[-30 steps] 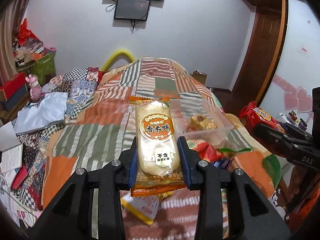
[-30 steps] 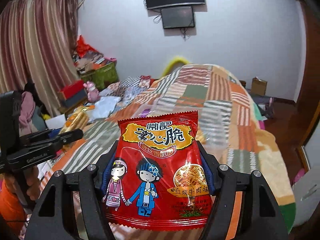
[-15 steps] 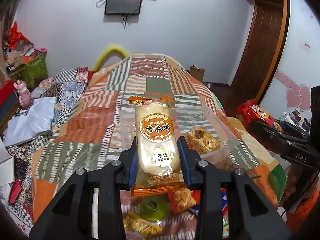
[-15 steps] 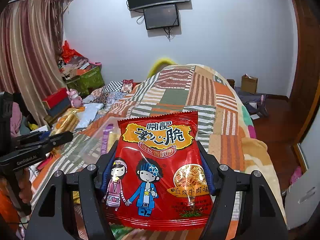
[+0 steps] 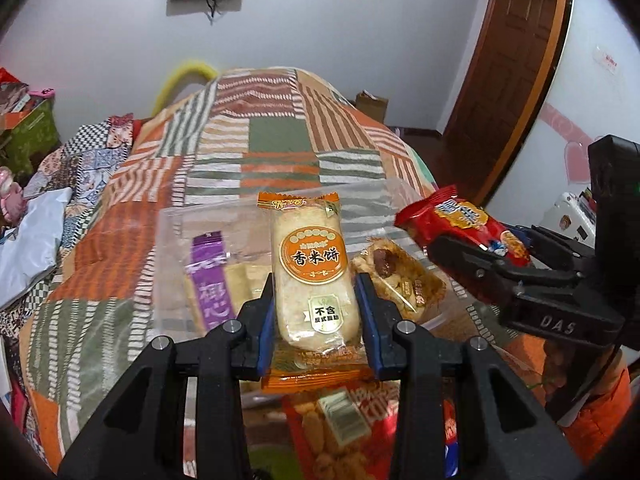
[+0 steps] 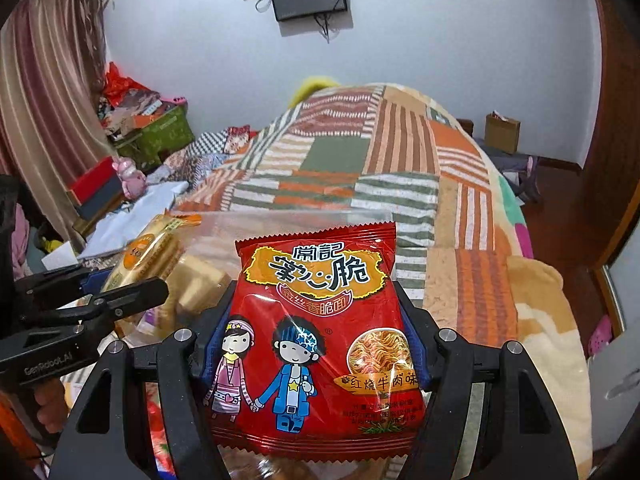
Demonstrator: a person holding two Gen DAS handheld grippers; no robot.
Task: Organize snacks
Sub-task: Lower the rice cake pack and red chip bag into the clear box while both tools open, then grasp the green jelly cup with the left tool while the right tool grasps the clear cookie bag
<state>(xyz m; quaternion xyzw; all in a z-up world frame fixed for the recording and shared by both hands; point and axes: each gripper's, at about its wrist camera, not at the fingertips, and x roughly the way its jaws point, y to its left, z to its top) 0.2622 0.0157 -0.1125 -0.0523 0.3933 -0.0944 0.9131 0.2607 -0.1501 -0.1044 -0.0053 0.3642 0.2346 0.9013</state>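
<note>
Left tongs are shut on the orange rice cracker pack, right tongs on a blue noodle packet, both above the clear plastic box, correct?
Not quite: the noodle packet in the right tongs is red, as the right wrist view shows. The left tongs do grip the orange rice cracker pack above the clear plastic box.

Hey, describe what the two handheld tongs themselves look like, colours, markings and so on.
Both tongs are matte black plastic, angular and triangulated, with silver screw heads and blue pads inside the fingers. The left tongs read "GenRobot.AI" in grey lettering along the side; the right tongs show "DAS". No cables show, and no sleeves can be made out.
</note>
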